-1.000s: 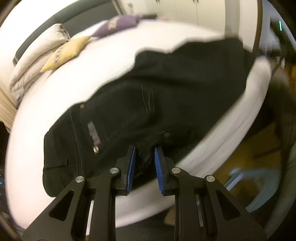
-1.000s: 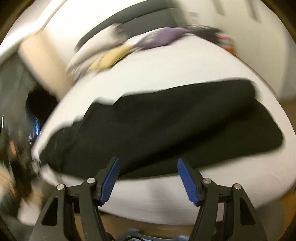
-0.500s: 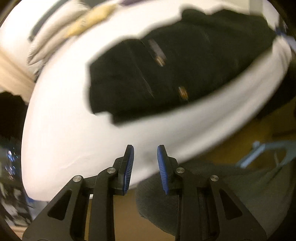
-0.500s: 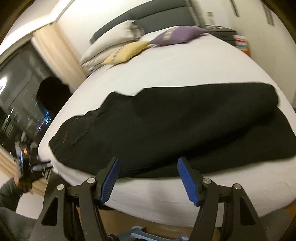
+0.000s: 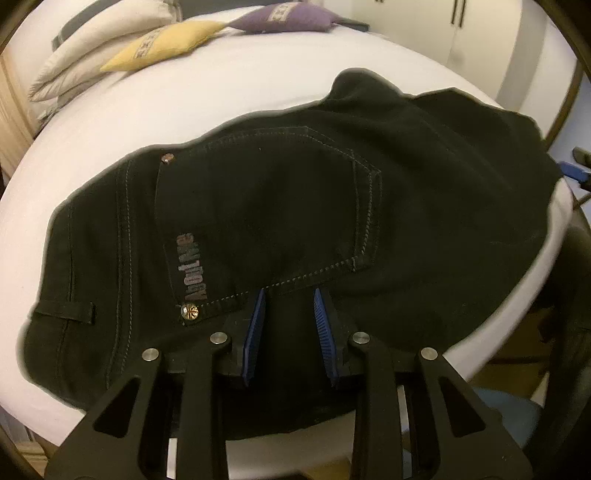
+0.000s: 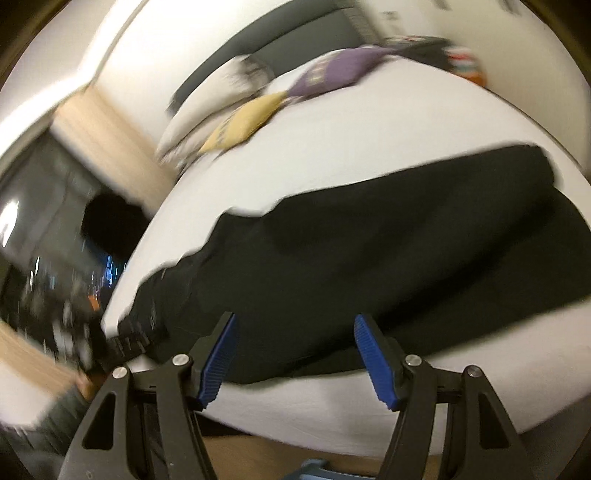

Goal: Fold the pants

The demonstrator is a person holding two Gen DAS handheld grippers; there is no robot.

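Note:
Black jeans lie flat along the near edge of a white bed, back pocket up, waistband at the left. My left gripper hovers just over the seat of the jeans near the pocket's lower edge, its blue pads a small gap apart, with nothing between them. In the blurred right wrist view the jeans stretch across the bed. My right gripper is wide open and empty above the jeans' near edge, over the legs.
A yellow cushion, a purple cushion and white pillows lie at the head of the bed. White cupboard doors stand behind. Wooden floor runs below the bed's edge. A dark window is at the left.
My left gripper let go of the jeans, swung away over the bed edge and has come back over the seat of the jeans. The right gripper stays open and has shifted a little.

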